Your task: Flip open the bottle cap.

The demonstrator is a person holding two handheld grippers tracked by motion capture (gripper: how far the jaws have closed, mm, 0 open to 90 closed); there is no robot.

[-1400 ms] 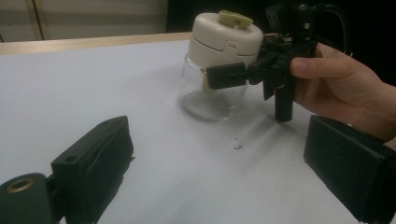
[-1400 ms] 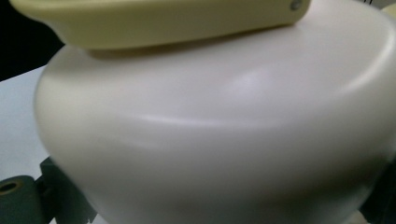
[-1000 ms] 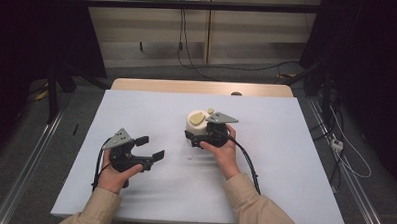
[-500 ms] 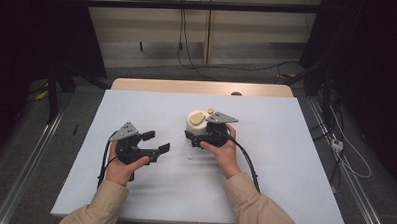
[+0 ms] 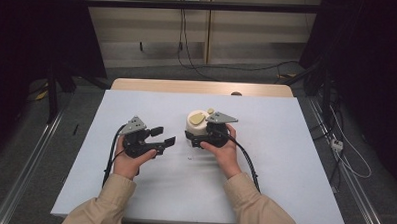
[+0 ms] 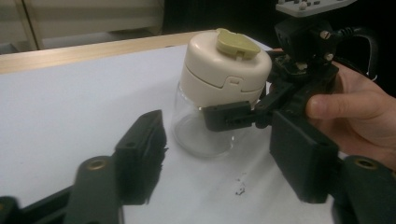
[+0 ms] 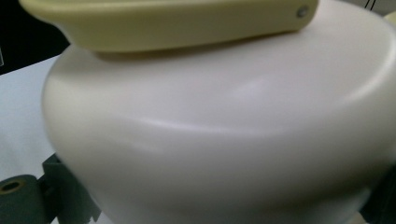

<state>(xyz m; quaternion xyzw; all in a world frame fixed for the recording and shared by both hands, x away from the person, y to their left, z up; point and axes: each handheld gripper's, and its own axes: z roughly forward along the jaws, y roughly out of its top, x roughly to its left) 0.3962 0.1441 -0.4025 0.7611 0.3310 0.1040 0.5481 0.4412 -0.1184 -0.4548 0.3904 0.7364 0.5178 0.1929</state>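
A small glass jar [image 6: 201, 126] with a bulky cream lid [image 6: 224, 65] and an olive-yellow flip tab [image 6: 237, 43] stands upright on a white table [image 5: 285, 160], a little right of its middle. In the right gripper view the lid is so close that it blocks nearly everything, so the glass body and most of the jaws are hidden. From above, the right gripper [image 5: 201, 138] and its grey plate cover the jar's lower part. The left gripper view shows the right gripper clamped on the jar just under the lid, one black jaw pressed across the glass. The left gripper [image 5: 161, 135] is near the jar's left side, apart from it, pointing toward it. Its jaws have just been closing; they stand partly open with nothing between them.
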